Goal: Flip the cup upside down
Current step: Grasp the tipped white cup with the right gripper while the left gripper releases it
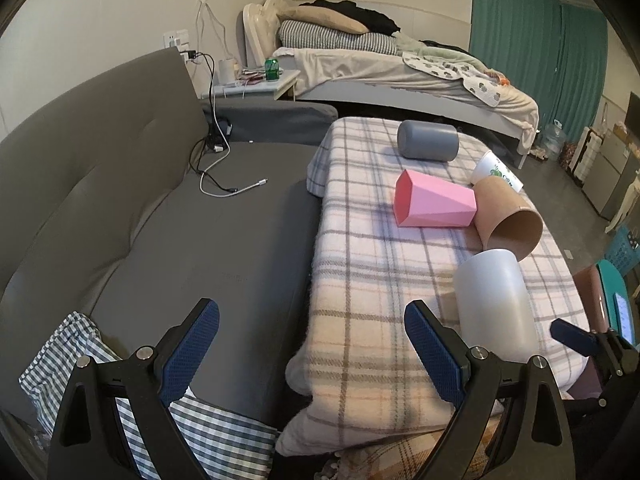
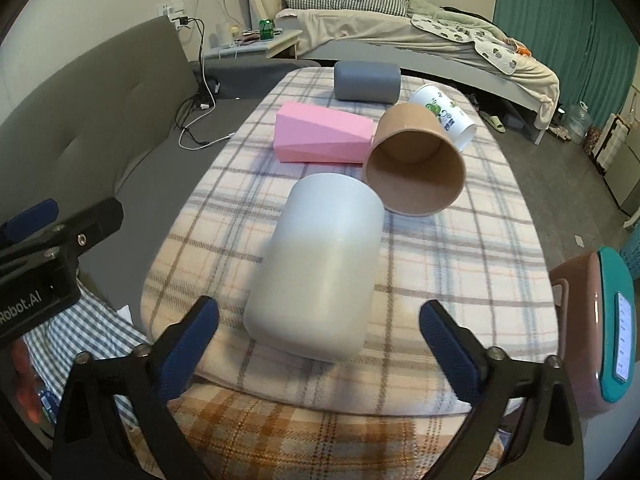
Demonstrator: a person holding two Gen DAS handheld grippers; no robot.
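Several cups lie on their sides on a plaid-covered table (image 2: 460,280). The nearest is a white cup (image 2: 316,268), also in the left wrist view (image 1: 496,304). Behind it lie a brown paper cup (image 2: 416,160), a pink faceted cup (image 2: 324,134), a grey cup (image 2: 366,81) and a printed white paper cup (image 2: 444,114). My right gripper (image 2: 320,340) is open, just in front of the white cup's closed end, empty. My left gripper (image 1: 312,340) is open and empty, at the table's left edge over the sofa gap.
A grey sofa (image 1: 160,220) with charging cables (image 1: 224,184) lies left of the table. A checked cloth (image 1: 100,360) sits under my left gripper. A brown and teal device (image 2: 600,320) stands at the right. A bed (image 1: 400,68) is behind.
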